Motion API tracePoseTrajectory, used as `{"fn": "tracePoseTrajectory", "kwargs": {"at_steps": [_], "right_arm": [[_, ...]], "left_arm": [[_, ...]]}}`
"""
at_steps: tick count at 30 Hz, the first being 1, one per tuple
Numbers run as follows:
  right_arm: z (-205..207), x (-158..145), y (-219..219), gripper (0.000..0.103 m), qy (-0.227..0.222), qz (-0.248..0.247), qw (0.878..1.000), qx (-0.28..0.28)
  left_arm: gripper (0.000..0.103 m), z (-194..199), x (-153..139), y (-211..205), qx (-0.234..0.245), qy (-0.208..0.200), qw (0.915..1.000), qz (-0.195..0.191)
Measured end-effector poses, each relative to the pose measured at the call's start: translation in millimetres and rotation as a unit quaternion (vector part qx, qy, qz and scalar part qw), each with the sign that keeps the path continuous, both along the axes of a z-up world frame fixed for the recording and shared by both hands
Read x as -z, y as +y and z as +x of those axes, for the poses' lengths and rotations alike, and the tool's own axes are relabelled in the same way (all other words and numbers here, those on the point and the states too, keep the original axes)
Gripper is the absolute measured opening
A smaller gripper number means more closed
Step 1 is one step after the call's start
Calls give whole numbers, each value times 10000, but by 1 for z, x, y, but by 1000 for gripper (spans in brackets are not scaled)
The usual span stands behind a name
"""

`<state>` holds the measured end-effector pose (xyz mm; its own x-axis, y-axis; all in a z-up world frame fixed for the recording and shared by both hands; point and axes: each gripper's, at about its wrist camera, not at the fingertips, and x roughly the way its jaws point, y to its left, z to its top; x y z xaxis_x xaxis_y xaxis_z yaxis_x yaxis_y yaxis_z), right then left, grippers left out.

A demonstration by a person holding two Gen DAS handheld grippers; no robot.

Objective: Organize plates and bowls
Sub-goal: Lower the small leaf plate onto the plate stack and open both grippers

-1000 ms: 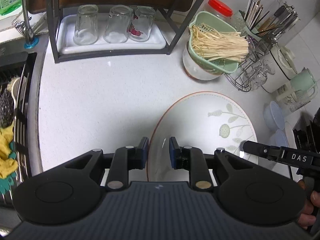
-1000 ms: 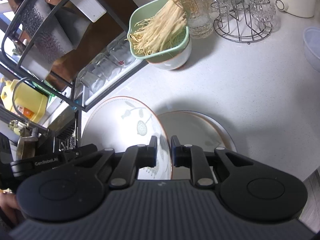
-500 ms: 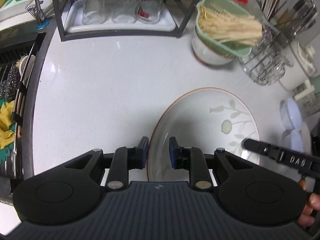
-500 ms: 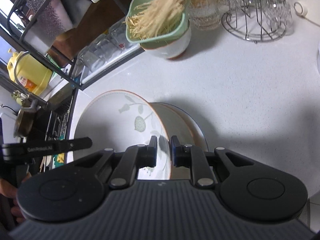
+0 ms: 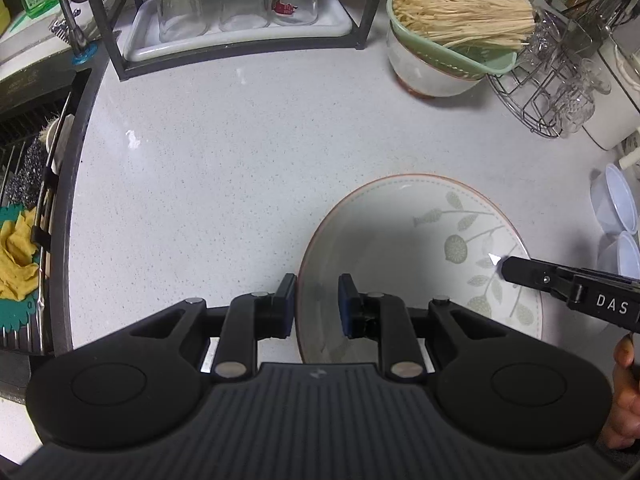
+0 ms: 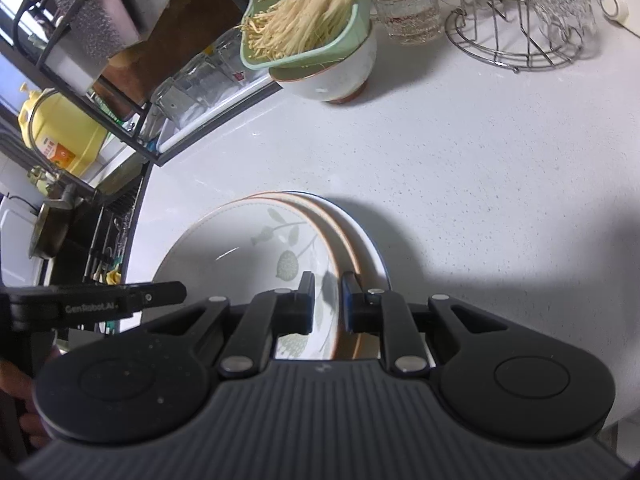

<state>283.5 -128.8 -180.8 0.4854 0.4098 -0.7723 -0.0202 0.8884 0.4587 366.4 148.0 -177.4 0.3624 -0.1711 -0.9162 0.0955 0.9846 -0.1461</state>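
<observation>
Jaws of the left gripper (image 5: 316, 306) clamped on the near-left rim of the leaf-patterned plate (image 5: 420, 264); jaws of the right gripper (image 6: 327, 306) clamped on the opposite rim of the same plate.

Left wrist view: plate carried between both grippers over the white tabletop (image 5: 240, 168). Compared with a second ago, lowered and angled more steeply toward the tabletop, with the glass tray (image 5: 240, 36) and the green strainer (image 5: 452, 40) now pushed to the far edge of the frame. Grip unchanged on both sides. Right gripper finger visible as a black bar at the right, resting on the plate's far-right rim. Nothing visible beneath the plate from here.

Right wrist view: two further rims (image 6: 360, 236) visible just right of the held plate, lying on the tabletop. A second ago well offset to the right; now almost wholly covered by the held plate. Judgement: stacking step near completion, held plate close to seating on the pile. Contact with the pile not determinable from either view. Sink rack (image 6: 108, 248) visible at far left.
</observation>
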Motion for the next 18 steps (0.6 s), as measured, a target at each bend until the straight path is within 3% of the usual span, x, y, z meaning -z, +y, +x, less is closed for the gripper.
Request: {"fn": "tracePoseTrajectory", "kwargs": {"at_steps": [6, 13, 18], "right_arm": [[2, -6, 0, 17, -112, -122, 9999, -48], [3, -14, -4, 18, -283, -234, 9993, 12], [4, -20, -6, 18, -453, -285, 9985, -113]], "left_arm": [[24, -3, -13, 2, -198, -191, 9996, -65], [36, -9, -32, 0, -362, -477, 9982, -61], [37, -12, -45, -4, -502, -666, 9964, -157]]}}
